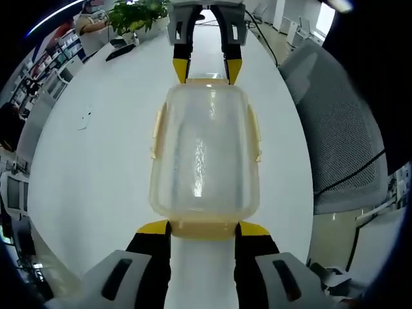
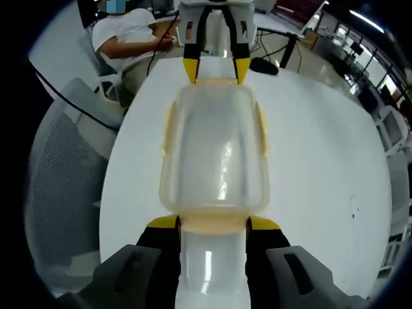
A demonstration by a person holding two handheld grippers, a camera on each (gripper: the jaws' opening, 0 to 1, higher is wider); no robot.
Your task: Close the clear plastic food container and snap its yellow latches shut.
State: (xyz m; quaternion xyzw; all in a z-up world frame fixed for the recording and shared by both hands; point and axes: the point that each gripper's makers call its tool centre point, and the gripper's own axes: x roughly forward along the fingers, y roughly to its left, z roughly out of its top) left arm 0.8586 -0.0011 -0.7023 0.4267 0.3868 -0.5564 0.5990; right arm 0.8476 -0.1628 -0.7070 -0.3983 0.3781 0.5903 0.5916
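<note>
The clear plastic container (image 1: 205,154) (image 2: 215,154) lies on the white table (image 1: 96,161) with its lid on top. Pale yellow latches run along both long sides (image 1: 158,132) (image 2: 262,132) and across each short end. My left gripper (image 1: 203,228) (image 2: 217,69) stands open at one short end, its yellow-tipped jaws on either side of that end latch (image 1: 203,229). At the opposite end my right gripper (image 2: 214,223) (image 1: 207,69) is open too, with the other end latch (image 2: 214,222) between its jaws. I cannot tell if the latches are snapped down.
A grey mesh chair (image 1: 341,129) (image 2: 64,161) stands beside the table edge. At the far end are a potted plant (image 1: 138,16) and a dark flat object (image 1: 119,51) (image 2: 264,64). A person (image 2: 129,32) sits beyond the table.
</note>
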